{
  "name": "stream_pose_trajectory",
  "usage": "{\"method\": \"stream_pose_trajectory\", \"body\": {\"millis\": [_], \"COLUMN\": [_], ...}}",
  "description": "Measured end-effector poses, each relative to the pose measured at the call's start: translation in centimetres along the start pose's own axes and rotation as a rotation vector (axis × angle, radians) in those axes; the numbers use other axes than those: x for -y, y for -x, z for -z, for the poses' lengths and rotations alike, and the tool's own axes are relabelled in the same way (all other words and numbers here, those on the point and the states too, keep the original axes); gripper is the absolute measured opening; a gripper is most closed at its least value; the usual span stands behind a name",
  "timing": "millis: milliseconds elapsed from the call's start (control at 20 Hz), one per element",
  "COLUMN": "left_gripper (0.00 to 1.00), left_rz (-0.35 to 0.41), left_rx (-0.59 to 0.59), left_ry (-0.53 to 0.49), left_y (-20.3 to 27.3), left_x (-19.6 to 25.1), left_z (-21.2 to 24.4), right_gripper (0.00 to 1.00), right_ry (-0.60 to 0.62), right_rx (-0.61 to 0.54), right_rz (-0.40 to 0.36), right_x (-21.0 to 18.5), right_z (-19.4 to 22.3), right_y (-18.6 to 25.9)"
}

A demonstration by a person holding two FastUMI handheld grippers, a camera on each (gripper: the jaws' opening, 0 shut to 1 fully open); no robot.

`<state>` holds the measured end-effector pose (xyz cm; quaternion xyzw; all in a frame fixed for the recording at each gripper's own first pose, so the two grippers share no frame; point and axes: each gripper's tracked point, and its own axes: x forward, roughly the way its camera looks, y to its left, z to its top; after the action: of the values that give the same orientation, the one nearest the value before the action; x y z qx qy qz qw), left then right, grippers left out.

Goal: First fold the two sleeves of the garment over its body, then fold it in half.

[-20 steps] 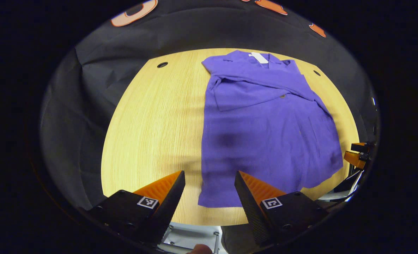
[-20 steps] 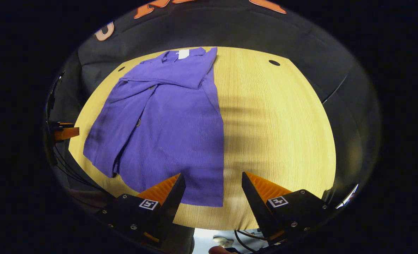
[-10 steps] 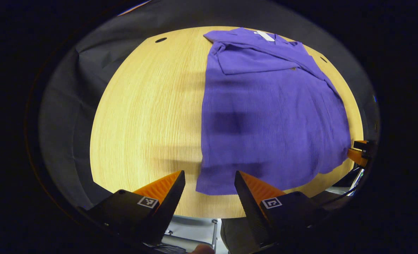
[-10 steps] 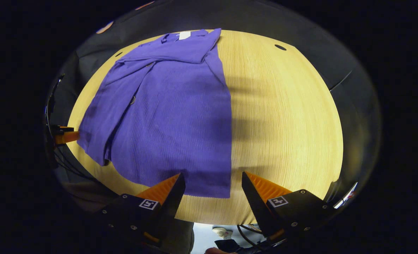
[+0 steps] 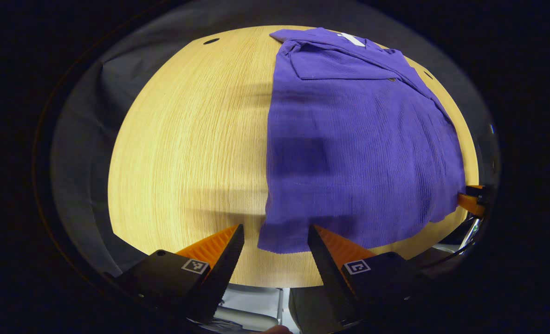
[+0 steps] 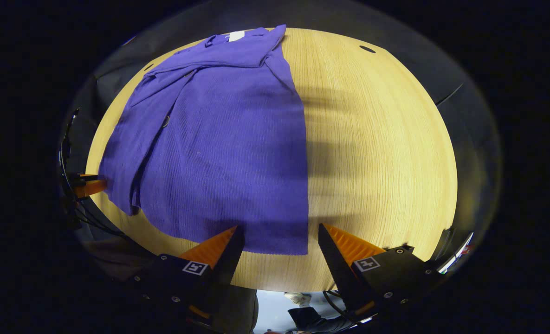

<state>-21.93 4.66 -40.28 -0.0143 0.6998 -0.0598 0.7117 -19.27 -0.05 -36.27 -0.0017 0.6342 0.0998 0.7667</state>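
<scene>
Purple ribbed shirt (image 5: 358,139) (image 6: 223,139), lying flat on a light wood table (image 5: 186,148) (image 6: 377,139), collar at the far edge, hem at the near edge. Both sleeves (image 5: 339,67) (image 6: 228,53) are folded across the chest; a white tag (image 5: 351,39) (image 6: 236,35) shows at the neck, small buttons along the placket. One side panel overlaps the body in a long crease.

Left gripper (image 5: 275,232): fingers spread apart, holding nothing, poised over one hem corner.

Right gripper (image 6: 279,232): fingers spread apart, holding nothing, poised over the other hem corner.
</scene>
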Motion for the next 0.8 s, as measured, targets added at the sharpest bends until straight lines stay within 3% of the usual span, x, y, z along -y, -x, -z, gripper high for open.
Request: {"method": "stream_pose_trajectory", "body": {"millis": [100,150,250,300,350,400,450,500,550,800], "left_gripper": [0.87,0.88,0.79,0.63,0.47,0.31,0.16,0.13,0.12,0.05], "left_rz": [0.019,0.019,0.027,0.039,0.057,0.052,0.056,0.063,0.072,0.130], "left_rx": [-0.050,-0.079,-0.109,-0.116,-0.123,-0.128,-0.129,-0.129,-0.130,-0.129], "left_ry": [0.041,0.027,0.011,0.012,0.021,0.027,0.013,0.006,0.010,0.052], "left_y": [-0.1,0.1,-0.1,-0.1,-0.3,-0.5,-0.6,-0.5,-0.6,-0.1], "left_x": [-0.1,0.0,1.1,1.9,2.7,2.8,3.0,2.9,3.1,3.4], "left_z": [0.1,0.2,0.2,0.0,-0.3,-0.5,-0.5,-0.5,-0.6,-0.2], "right_gripper": [0.95,0.89,0.87,0.80,0.57,0.49,0.27,0.30,0.19,0.06], "right_ry": [0.000,-0.003,-0.001,-0.008,-0.015,-0.024,-0.036,-0.062,-0.098,-0.259], "right_rx": [-0.021,-0.034,-0.040,-0.038,-0.037,-0.036,-0.034,-0.033,-0.032,-0.043], "right_rz": [0.001,0.004,-0.006,-0.011,-0.017,-0.024,-0.033,-0.041,-0.045,-0.101], "right_x": [-0.5,-0.7,-1.4,-1.7,-1.9,-2.1,-2.1,-2.2,-2.3,-2.8], "right_z": [-0.1,0.1,-0.2,-0.4,-0.2,-0.3,-0.2,-0.4,-0.3,-0.9], "right_y": [-0.2,0.0,0.1,0.1,0.0,0.0,0.0,0.1,0.0,0.1]}}
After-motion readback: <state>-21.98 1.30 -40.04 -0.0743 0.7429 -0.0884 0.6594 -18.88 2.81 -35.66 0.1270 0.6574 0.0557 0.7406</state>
